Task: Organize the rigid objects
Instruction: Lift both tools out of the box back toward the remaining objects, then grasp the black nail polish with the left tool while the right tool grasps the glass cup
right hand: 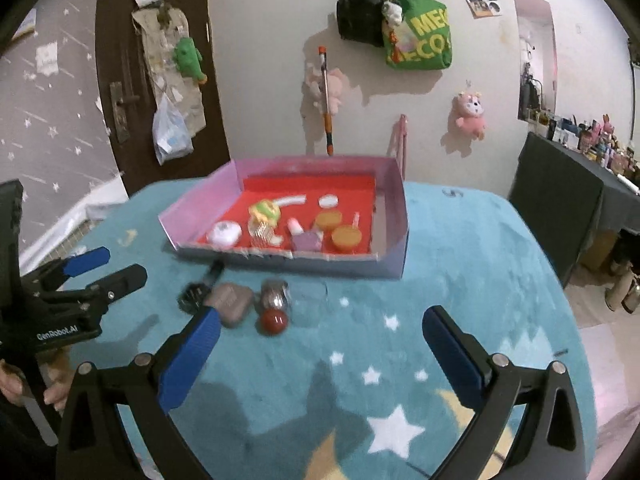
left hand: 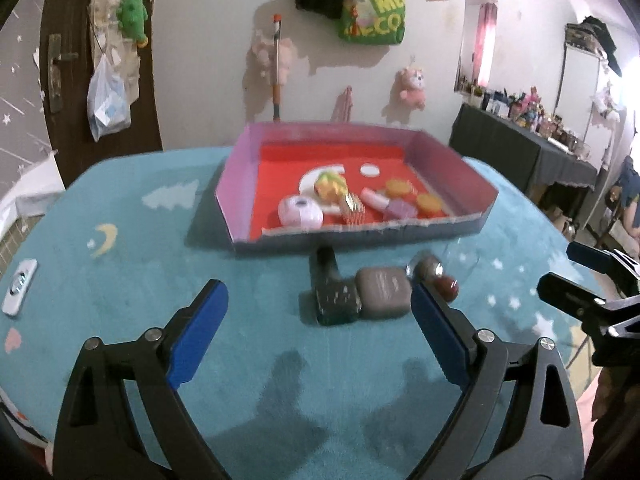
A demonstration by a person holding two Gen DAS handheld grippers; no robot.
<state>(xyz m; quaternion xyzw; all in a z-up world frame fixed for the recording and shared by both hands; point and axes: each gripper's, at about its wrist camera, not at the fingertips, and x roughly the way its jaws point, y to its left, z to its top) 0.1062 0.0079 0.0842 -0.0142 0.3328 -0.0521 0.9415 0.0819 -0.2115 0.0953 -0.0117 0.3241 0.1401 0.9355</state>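
The surface (left hand: 132, 240), under a teal cloth printed with stars and a moon, carries a shallow box (left hand: 452, 152) with pink walls and a red floor; that box serves as landmark here. It already holds a handful of small things: a round white case, yellow lids, a comb and a few pieces too blurred to name.

On the cloth just in front of the box's near wall, four loose items lie in a row parallel to that wall. In order away from the left tongs' side they are a dark brush (left hand: 334, 296), a grey-brown case (left hand: 382, 292), a shiny metal piece (right hand: 275, 294) with a red ball (right hand: 273, 321) just in front of it, and a clear cup (right hand: 310, 304) that is hard to make out.

The brush is the only long item: its handle points toward the box wall and its head toward the tongs, so its long axis runs crosswise to the row.

The left tongs (left hand: 320, 332) stand wide and empty, with the brush and case straight ahead between the fingers; this hand looks nearer those two. The right tongs (right hand: 320, 360) are also wide and empty; the row lies ahead and left of their centre, with the ball and cup closest.
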